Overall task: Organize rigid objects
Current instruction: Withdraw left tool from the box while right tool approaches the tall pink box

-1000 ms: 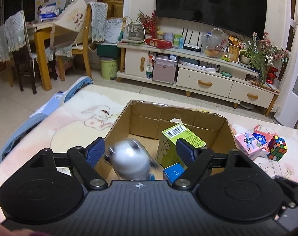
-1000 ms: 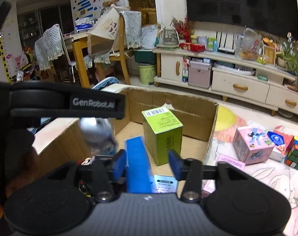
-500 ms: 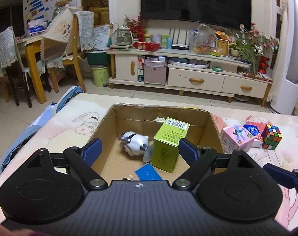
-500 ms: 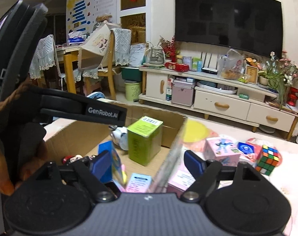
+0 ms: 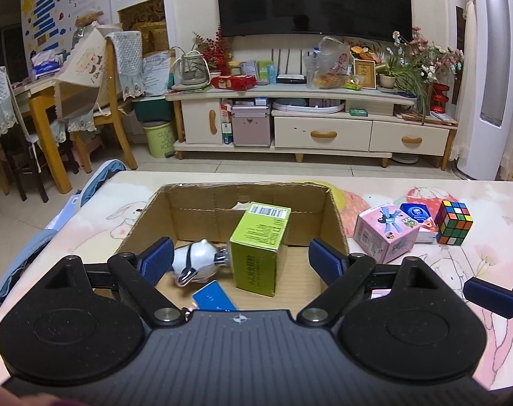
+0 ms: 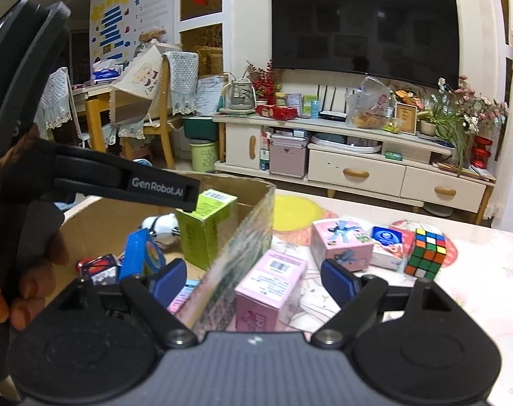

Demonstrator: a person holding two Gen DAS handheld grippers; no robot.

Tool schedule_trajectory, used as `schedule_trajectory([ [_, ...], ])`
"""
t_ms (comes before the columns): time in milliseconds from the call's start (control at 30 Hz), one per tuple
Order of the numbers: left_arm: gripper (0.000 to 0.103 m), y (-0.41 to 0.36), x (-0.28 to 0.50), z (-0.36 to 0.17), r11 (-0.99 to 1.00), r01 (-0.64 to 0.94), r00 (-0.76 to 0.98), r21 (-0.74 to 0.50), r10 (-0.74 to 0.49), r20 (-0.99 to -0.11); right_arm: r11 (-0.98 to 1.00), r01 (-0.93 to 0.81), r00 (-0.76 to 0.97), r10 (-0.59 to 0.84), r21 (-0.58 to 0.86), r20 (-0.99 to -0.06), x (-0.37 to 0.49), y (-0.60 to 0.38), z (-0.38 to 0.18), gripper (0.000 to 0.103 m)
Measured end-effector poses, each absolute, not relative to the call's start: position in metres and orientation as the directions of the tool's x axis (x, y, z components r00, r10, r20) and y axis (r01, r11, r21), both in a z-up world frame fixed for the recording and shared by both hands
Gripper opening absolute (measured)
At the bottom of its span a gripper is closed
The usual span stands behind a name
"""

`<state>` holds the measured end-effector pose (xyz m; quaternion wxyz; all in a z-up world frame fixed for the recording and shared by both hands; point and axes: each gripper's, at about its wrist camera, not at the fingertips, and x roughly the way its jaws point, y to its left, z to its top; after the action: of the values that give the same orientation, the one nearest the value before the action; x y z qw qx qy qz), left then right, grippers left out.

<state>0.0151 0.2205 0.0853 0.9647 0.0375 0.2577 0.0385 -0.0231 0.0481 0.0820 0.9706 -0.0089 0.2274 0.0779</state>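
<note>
Two grippers: both empty now, fingers wide.
Left gripper (image 5: 241, 258): let go of the white figurine (image 5: 197, 260); it now lies in the cardboard box (image 5: 336, 223) beside the green carton (image 5: 259, 247).
Right gripper (image 6: 253, 279): fingers have just been opening, blue box (image 6: 139, 253) released inside; they now straddle the box wall and the pink carton (image 6: 271, 289) on the bench (image 5: 442, 264).
Left outside: pink cube box (image 6: 341, 243), Rubik's cube (image 6: 425, 253).
</note>
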Motion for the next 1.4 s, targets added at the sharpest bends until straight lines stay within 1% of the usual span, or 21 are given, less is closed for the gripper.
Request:
schedule_trajectory([
  [600,0.103,0.228,0.018,0.082,0.992,-0.013,0.872,0.129,0.074,-0.483,0.994,-0.104,0.873,0.110,0.039,-0.476,-0.016,0.019,0.058,0.088],
  [900,0.103,0.239,0.014,0.087,0.995,-0.053,0.879,0.089,0.089,-0.468,0.996,-0.091,0.861,0.084,0.011,-0.502,0.007,0.010,0.030,0.089],
  [1067,0.103,0.239,0.014,0.089,0.997,-0.062,0.876,0.048,0.078,-0.477,0.988,-0.156,0.846,0.138,0.007,-0.515,0.018,0.015,0.018,0.090],
  [1233,0.103,0.235,0.013,0.088,0.997,-0.059,0.874,0.046,0.074,-0.480,0.986,-0.168,0.846,0.132,-0.022,-0.516,0.029,0.017,0.009,0.090],
  [1400,0.103,0.231,0.011,0.087,0.997,-0.049,0.874,0.056,0.070,-0.481,0.993,-0.063,0.851,0.001,-0.100,-0.525,0.044,-0.003,0.002,0.090],
])
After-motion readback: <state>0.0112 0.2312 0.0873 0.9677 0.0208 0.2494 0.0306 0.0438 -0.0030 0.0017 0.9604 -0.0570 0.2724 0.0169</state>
